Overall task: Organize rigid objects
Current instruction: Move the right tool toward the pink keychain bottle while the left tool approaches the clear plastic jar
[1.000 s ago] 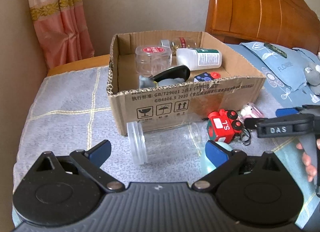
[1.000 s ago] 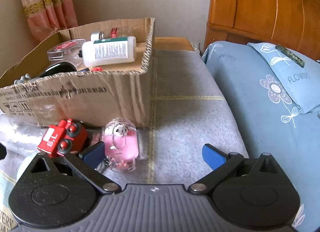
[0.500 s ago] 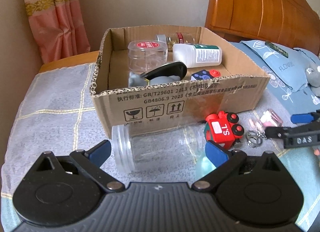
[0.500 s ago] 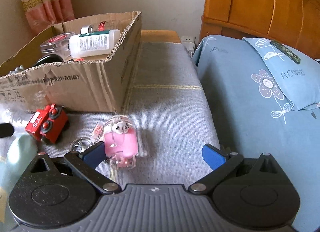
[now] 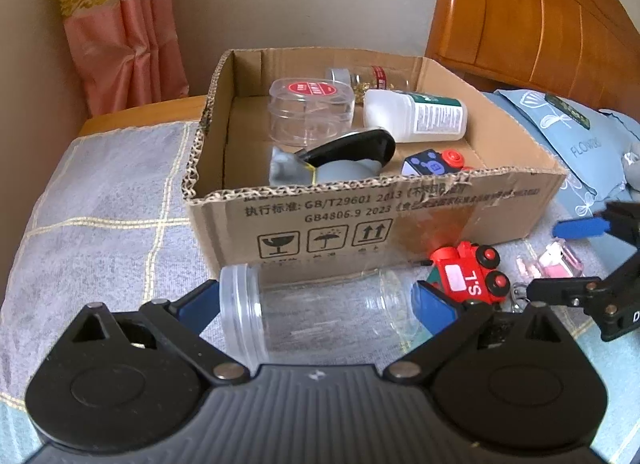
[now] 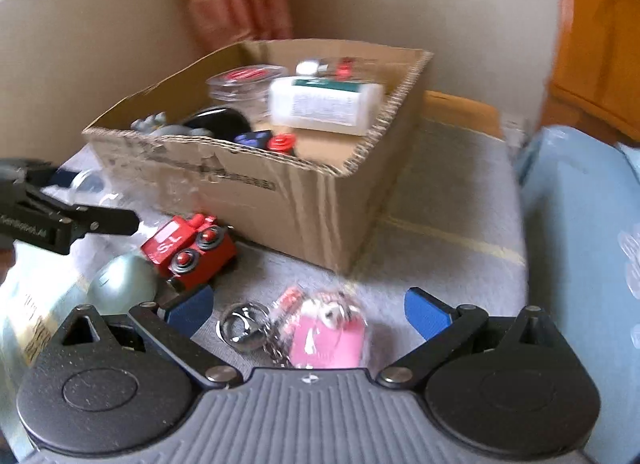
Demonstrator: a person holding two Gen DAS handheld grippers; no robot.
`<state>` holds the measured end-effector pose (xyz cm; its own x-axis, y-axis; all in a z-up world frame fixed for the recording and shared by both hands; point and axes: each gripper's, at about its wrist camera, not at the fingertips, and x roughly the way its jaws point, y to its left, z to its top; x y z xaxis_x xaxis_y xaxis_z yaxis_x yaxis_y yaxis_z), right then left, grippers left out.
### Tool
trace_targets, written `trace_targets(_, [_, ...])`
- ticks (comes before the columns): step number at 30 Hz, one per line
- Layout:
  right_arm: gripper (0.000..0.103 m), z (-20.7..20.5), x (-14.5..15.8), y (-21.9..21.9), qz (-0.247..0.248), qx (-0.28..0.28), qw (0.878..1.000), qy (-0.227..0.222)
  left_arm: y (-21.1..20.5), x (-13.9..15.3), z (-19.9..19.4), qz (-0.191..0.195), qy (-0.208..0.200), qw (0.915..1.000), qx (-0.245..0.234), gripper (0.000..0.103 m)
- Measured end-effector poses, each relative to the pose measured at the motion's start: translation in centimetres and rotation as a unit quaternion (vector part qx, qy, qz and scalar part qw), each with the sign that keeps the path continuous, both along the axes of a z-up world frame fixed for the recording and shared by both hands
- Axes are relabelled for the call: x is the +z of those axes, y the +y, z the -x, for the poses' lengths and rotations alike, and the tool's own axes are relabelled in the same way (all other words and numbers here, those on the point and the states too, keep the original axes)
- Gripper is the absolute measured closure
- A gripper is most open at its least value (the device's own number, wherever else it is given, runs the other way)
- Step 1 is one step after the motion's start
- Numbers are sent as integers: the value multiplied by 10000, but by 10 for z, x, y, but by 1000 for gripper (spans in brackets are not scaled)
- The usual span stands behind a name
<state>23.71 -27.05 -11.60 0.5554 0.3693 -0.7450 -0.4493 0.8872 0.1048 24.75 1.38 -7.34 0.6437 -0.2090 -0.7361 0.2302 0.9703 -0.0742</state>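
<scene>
A clear plastic jar (image 5: pixel 320 312) lies on its side in front of the cardboard box (image 5: pixel 400 219). My left gripper (image 5: pixel 316 300) is open with its fingers on either side of the jar. A red toy train (image 5: pixel 468 272) sits right of the jar and also shows in the right wrist view (image 6: pixel 188 250). A pink keychain charm (image 6: pixel 328 332) with a metal ring (image 6: pixel 244 324) lies between the open fingers of my right gripper (image 6: pixel 310 310). The box (image 6: pixel 256 183) holds a white bottle (image 5: pixel 416 115), a clear tub (image 5: pixel 312 107) and other items.
A pale green bottle (image 6: pixel 80 296) lies left of the train. A wooden headboard (image 5: pixel 540 23) and blue floral bedding (image 5: pixel 580 139) are on the right. A pink curtain (image 5: pixel 120 23) hangs at the back left. The grey checked blanket (image 5: pixel 100 203) covers the surface.
My left gripper has moved forward so that the clear jar lies between its fingers. My right gripper has swung left and come over the pink keychain charm.
</scene>
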Motion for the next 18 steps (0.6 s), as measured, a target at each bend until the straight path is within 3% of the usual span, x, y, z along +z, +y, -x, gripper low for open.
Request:
trace_targets(7, [0,-13,2,11,-30,1051,9931,528,0,0,-3,7,48,10000,59,3])
trace_targets(11, [0,0,6,11,137,1251,9901,626,-1,2,-3,-42,54,9999,92,3])
trace_targets(18, [0,34,10,11,-101,1416,9857,914,-1,2,-4,-34,64,9999,107,3])
